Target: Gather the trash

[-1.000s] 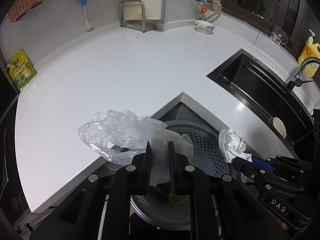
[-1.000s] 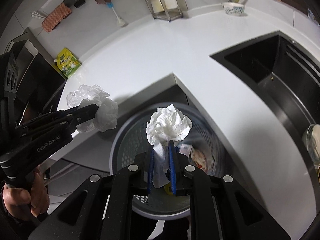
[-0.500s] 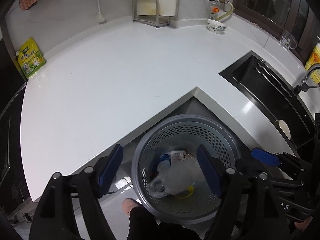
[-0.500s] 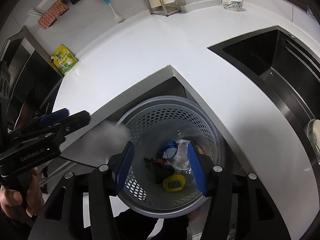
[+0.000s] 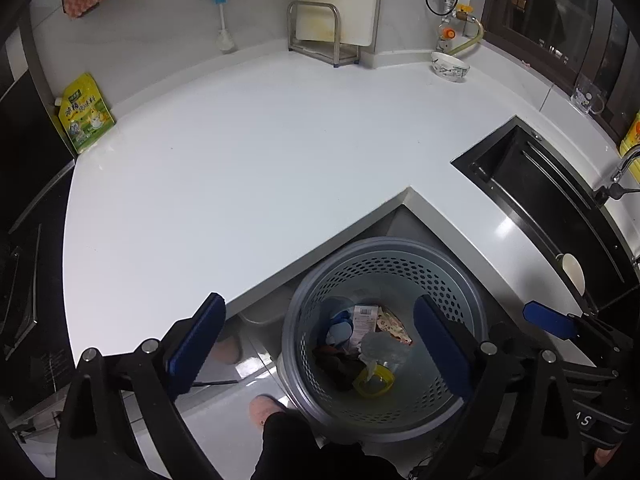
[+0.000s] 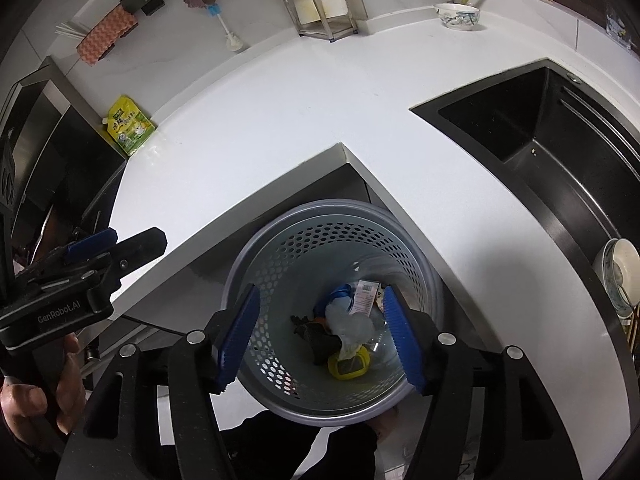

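Both grippers hang over the grey perforated bin (image 5: 384, 264) tucked in the inner corner of the white counter (image 5: 240, 168): the left gripper (image 5: 316, 344) has its jaws spread wide and opening further with nothing held between them, and the right gripper (image 6: 320, 336) is also opening, its blue pads clear of everything. The trash lies at the bottom of the bin, where a clear plastic bag (image 5: 382, 346) and a crumpled tissue (image 6: 352, 326) rest on a yellow lid (image 6: 349, 366), a blue scrap and a printed wrapper. A black sink (image 6: 532, 128) is set into the counter at the right, and a yellow pouch (image 5: 83, 114) stands at the counter's far left edge.
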The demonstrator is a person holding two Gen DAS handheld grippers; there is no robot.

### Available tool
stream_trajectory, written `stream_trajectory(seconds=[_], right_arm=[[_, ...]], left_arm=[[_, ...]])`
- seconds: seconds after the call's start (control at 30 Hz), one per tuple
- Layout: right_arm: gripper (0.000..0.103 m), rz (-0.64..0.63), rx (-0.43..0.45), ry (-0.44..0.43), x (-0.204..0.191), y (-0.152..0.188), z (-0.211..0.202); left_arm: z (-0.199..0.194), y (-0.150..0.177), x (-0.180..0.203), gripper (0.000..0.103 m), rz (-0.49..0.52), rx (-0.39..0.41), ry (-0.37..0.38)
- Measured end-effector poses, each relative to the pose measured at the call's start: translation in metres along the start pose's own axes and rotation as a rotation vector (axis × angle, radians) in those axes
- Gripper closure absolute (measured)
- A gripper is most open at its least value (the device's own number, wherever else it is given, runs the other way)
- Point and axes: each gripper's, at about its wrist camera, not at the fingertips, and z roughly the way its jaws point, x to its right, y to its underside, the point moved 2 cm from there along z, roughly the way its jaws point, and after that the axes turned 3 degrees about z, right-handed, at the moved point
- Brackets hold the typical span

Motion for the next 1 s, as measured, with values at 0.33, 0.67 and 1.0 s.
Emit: stream_trajectory(seconds=[0.33, 0.67, 1.0], right_arm=[[0.036, -0.009, -0.004, 0.006, -0.008, 0.006, -0.008], [0.034, -0.007, 0.001, 0.017, -0.006, 0.004, -0.012], [0.033, -0.021, -0.005, 0.017, -0.01, 0.005, -0.013]], left_arm=[[-0.013, -0.004, -0.005, 0.007, 0.01, 0.021, -0.041], [-0.017, 0.001, -0.008, 0.007, -0.001, 0.014, -0.071], [-0.018, 0.004, -0.012, 0.006, -0.012, 0.002, -0.09]])
